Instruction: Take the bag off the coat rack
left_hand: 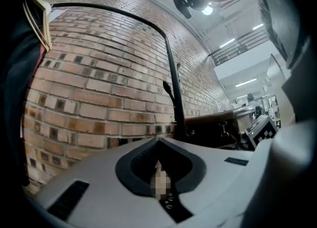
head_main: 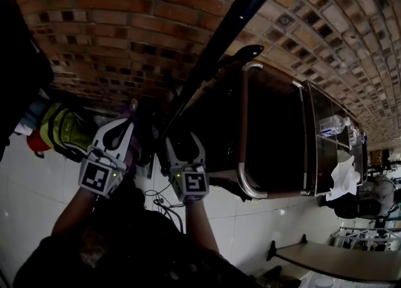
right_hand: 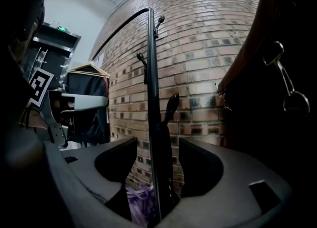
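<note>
Though dim, brick wall (head_main: 113, 30) behind coat rack (head_main: 241, 5)

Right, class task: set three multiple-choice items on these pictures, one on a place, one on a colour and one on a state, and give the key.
1. Where does the coat rack's black pole stand in the right gripper view?
A) between the fingers of the right gripper
B) left of both fingers
C) out of sight

2. What colour is the wall behind it?
A) white
B) reddish-brown brick
C) green

3. How do the fingers of the left gripper stand?
A) wide apart
B) tips together
C) clamped on the pole

Key:
1 A, the pole rises through the gap with space on either side.
2 B, brick courses fill the background.
3 B, the left gripper view shows the tips meeting.
</note>
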Demonstrator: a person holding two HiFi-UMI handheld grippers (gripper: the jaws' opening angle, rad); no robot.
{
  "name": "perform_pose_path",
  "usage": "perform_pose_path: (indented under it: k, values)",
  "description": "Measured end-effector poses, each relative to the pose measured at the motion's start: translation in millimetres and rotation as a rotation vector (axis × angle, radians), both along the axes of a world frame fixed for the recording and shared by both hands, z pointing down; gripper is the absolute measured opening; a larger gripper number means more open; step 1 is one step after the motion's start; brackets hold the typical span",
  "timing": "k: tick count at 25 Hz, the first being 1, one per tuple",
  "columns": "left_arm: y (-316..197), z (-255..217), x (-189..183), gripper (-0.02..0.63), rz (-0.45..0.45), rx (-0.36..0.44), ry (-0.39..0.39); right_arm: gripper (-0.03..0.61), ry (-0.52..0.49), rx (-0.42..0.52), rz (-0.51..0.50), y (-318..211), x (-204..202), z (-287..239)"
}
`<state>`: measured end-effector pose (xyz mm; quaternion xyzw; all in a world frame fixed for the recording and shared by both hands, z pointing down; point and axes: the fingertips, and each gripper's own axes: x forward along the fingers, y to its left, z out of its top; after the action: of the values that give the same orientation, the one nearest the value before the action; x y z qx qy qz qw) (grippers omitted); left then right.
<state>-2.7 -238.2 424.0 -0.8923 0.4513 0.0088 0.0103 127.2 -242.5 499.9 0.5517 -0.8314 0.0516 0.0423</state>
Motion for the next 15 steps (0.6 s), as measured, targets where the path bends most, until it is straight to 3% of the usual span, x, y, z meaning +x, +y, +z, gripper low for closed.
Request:
perform_pose_path:
  k: [10,12,15]
  values:
    - [-31,24,8,0.017,0.043,-0.063,-0.018,0.226,0.065,-0.075,0.025,-29,-3,30]
    - [-36,27,10,0.017,0.047,-0.074,-0.019,0.193,0.085,-0.095,0.03,-31,0,35]
    - [-42,31,12,0.017,0.053,-0.082,-0.018,0.19,0.072,-0.075,0.032,-35,2,36]
